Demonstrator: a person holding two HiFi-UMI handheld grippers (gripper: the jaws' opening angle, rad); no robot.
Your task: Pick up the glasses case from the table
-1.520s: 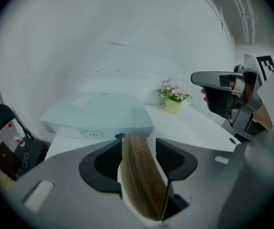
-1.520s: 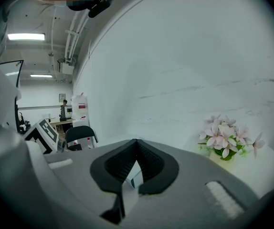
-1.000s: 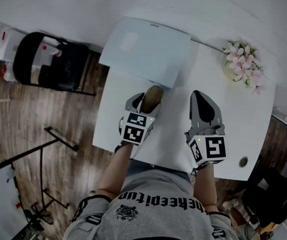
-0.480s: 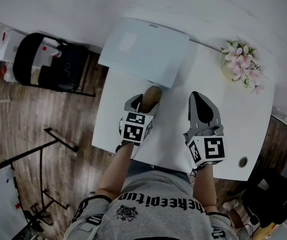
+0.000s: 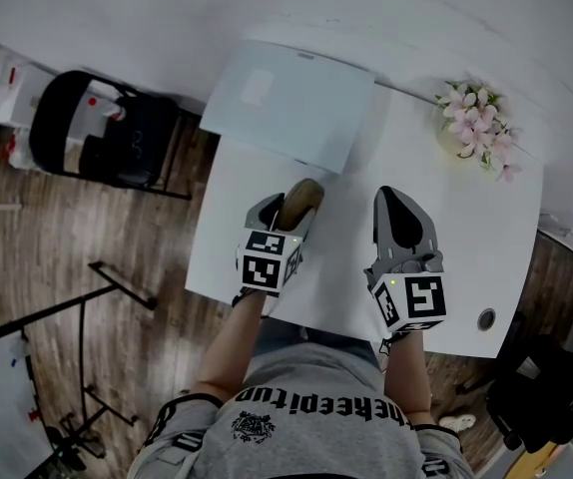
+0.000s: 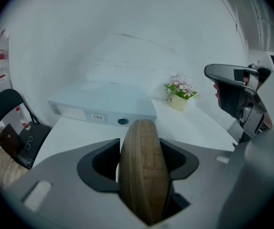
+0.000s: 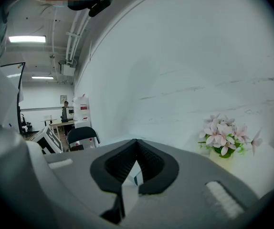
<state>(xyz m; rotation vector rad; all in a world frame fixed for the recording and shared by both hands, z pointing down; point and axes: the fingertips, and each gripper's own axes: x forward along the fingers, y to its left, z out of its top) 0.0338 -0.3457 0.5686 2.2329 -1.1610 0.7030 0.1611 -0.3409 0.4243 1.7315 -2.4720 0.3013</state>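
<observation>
The glasses case [image 5: 302, 197], a brown woven oval, lies on the white table [image 5: 466, 257] near the binder. My left gripper [image 5: 288, 214] straddles it, one jaw on each side. In the left gripper view the case [image 6: 143, 171] fills the gap of that gripper [image 6: 142, 159]. The jaws are closing on it, and a thin sliver of table still shows at the left pad. My right gripper [image 5: 391, 197] hovers to the right of the case, apart from it. Its tips [image 7: 136, 144] meet, with nothing between them.
A pale blue binder [image 5: 291, 103] lies flat just beyond the case, its spine [image 6: 103, 109] facing me. A pot of pink flowers [image 5: 476, 128] stands at the far right corner. A black folding chair [image 5: 97, 128] stands on the wooden floor left of the table.
The left jaws have drawn in a little round the case. Both grippers have otherwise stayed where they were.
</observation>
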